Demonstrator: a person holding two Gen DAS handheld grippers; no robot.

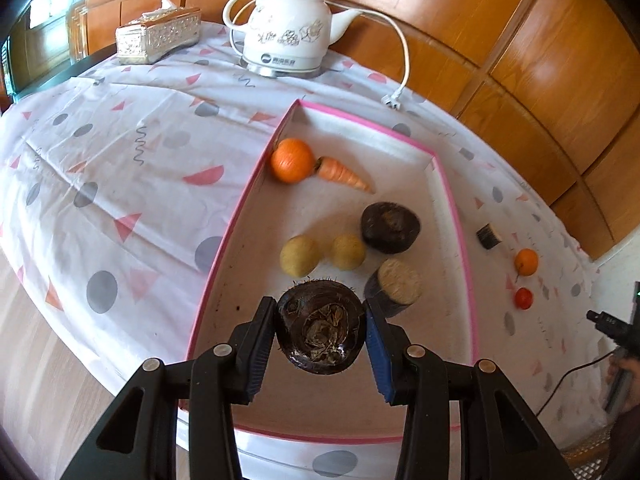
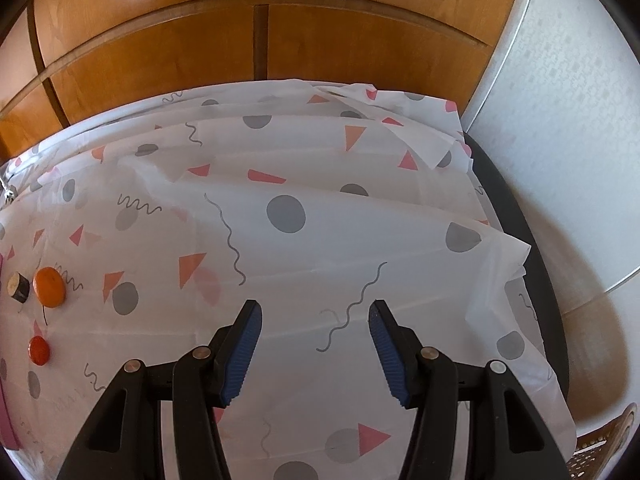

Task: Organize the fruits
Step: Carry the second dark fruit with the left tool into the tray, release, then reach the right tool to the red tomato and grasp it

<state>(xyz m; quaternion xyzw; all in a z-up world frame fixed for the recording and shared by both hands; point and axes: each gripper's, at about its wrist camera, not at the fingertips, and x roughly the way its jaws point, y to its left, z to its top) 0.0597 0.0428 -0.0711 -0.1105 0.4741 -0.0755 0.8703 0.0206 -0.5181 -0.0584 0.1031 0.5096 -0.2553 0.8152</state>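
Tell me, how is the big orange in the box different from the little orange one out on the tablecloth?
The big orange lies inside the pink-edged box, touching a carrot; the little orange fruit lies outside it on the tablecloth, with nothing touching it. The boxed one looks clearly larger. The little one shows a thin dark stem; the big one shows none. Both are round and orange.

A home dining spot: wood-panelled wall [image 1: 520, 60], patterned cloth on the tabletop [image 1: 120, 168], ceramic electric kettle [image 1: 286, 28], ornate tissue box [image 1: 158, 36].
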